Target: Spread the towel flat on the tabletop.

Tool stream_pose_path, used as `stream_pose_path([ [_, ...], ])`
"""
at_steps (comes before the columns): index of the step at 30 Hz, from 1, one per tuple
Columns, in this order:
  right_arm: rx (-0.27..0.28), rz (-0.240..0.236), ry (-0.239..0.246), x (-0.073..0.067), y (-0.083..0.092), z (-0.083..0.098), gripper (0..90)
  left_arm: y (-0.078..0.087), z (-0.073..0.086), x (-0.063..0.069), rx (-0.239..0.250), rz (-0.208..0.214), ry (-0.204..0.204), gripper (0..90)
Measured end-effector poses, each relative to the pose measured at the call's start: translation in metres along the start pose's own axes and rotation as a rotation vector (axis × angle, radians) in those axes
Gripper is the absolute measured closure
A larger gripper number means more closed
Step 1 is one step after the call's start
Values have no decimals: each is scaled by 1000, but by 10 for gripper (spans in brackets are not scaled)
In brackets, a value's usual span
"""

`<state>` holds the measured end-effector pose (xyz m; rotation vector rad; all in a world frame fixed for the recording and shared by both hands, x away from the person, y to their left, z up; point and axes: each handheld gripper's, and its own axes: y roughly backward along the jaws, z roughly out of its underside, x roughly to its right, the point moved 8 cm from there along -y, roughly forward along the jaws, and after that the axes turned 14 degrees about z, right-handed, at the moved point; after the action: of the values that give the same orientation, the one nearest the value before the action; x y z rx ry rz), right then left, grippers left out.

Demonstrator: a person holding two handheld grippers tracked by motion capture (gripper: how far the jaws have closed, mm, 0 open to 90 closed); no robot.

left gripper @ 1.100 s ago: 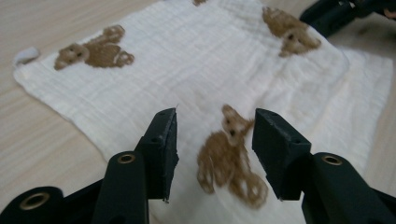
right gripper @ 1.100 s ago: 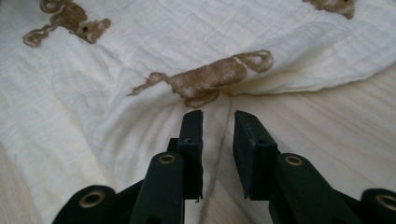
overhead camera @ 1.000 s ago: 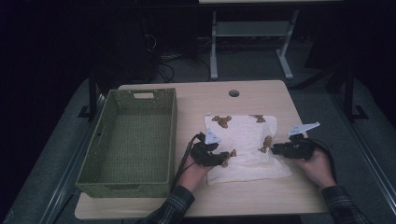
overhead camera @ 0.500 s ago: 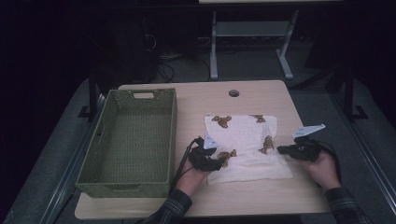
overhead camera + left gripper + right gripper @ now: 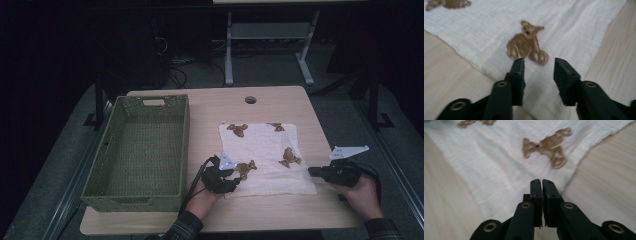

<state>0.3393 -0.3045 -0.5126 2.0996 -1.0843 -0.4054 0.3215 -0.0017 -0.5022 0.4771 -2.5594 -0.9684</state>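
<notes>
White cloth (image 5: 265, 157) with brown bears flat on the desk (image 5: 280, 102) near its right front edge, right gripper (image 5: 314, 172) pulled off the cloth's right edge since a second ago, jaws shut and empty, left gripper (image 5: 239, 181) over the cloth's front left corner, jaws partly open, just been closing, cloth beneath them, green basket (image 5: 145, 102) along the left.

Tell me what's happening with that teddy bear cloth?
A person is working on a white cloth printed with brown teddy bears, spread flat on the wooden table beside a green basket. The left tongs sit over the cloth's near left corner, jaws apart and just closing, nothing pinched yet. The right tongs are shut at the cloth's right edge, apparently holding nothing.
</notes>
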Motion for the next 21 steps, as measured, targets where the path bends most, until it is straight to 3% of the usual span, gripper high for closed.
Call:
stream_pose_path([
  [2, 0, -15, 17, -9, 4, 7, 895, -2, 5, 3, -26, 15, 4, 712],
  [7, -22, -41, 42, -22, 8, 18, 898, -6, 15, 6, -80, 22, 6, 801],
  [11, -45, -52, 57, -28, 11, 27, 899, -7, 22, 9, -118, 28, 2, 819],
  [21, -45, -82, 91, -37, 19, 38, 900, -1, 31, 19, -146, 29, -18, 850],
])
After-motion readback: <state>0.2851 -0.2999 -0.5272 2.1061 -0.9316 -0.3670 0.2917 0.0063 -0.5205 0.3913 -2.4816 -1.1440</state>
